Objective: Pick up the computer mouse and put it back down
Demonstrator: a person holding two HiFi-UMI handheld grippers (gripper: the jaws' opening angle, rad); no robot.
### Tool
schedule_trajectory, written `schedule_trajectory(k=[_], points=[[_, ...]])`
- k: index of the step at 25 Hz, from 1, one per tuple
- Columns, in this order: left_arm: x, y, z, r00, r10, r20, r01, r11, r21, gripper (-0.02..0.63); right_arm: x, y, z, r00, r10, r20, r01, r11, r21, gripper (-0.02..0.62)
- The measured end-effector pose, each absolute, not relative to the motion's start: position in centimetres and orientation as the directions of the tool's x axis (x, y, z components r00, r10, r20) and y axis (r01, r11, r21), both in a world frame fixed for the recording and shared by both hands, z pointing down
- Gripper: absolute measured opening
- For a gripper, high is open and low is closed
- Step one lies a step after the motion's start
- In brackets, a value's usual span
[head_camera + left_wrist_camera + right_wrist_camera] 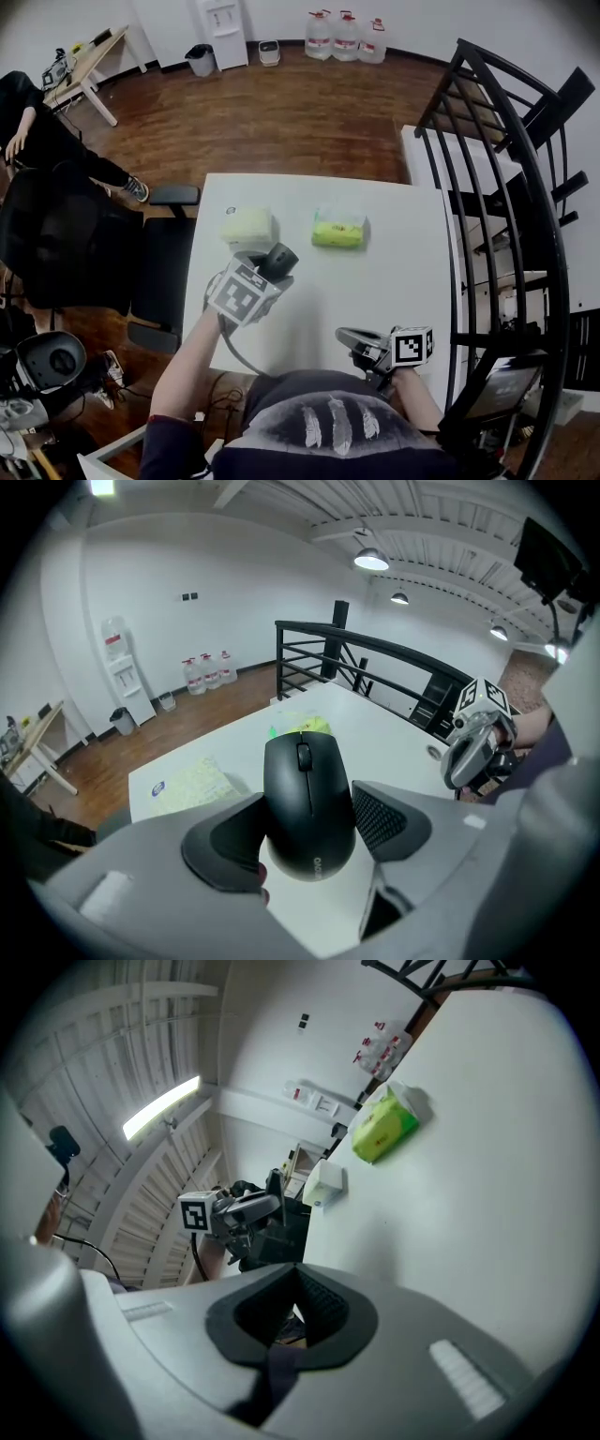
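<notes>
The black computer mouse [279, 262] sits between the jaws of my left gripper [268, 274], over the left part of the white table [384, 281]. In the left gripper view the mouse [307, 803] fills the gap, its wheel end pointing away from the camera and both pads against its sides, so the left gripper [309, 834] is shut on it. It looks held just above the tabletop. My right gripper [347, 337] hovers at the table's near edge, apart from the mouse. Its jaws meet with nothing between them in the right gripper view [295, 1305].
A green tissue pack [339, 229] and a white box [248, 226] lie on the far half of the table. A black office chair [164, 272] stands at the table's left edge. A black metal railing [497, 187] runs along the right.
</notes>
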State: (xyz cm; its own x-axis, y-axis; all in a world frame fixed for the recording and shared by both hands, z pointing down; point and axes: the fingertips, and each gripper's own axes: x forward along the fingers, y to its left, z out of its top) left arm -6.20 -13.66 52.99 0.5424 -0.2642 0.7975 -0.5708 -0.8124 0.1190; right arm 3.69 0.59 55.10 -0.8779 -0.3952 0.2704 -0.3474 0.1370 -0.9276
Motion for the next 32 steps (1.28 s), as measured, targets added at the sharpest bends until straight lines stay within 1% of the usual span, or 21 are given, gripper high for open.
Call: schedule_trajectory(k=[4, 9, 19, 22, 29, 32], points=[[-6.2, -14.3, 55.5, 0.531, -0.224, 0.817, -0.591, -0.789, 0.167, 0.307, 3.8, -0.6, 55.2, -0.871, -0.414, 0.265, -0.342, 0.121, -0.932, 0.003], [-6.2, -15.3, 58.3, 0.516, -0.202, 0.832, -0.62, -0.758, 0.201, 0.307, 4.1, -2.8, 54.3, -0.863, -0.458, 0.215, -0.304, 0.128, -0.944, 0.003], [-6.9, -15.8, 62.1, 0.474, -0.165, 0.865, -0.655, -0.722, 0.221, 0.308, 6.6, -6.5, 53.8, -0.808, -0.561, 0.181, -0.293, 0.116, -0.949, 0.003], [-7.4, -15.8, 62.9, 0.445, -0.163, 0.881, -0.669, -0.714, 0.207, 0.308, 6.6, -6.7, 53.7, -0.808, -0.562, 0.176, -0.289, 0.117, -0.95, 0.003], [-7.5, -16.0, 63.5, 0.429, -0.156, 0.89, -0.675, -0.71, 0.201, 0.308, 5.8, -6.1, 53.9, -0.817, -0.54, 0.2, -0.305, 0.112, -0.946, 0.003], [-7.9, -15.9, 64.0, 0.393, -0.152, 0.907, -0.682, -0.71, 0.177, 0.31, 5.6, -6.2, 53.4, -0.819, -0.542, 0.189, -0.305, 0.133, -0.943, 0.003]])
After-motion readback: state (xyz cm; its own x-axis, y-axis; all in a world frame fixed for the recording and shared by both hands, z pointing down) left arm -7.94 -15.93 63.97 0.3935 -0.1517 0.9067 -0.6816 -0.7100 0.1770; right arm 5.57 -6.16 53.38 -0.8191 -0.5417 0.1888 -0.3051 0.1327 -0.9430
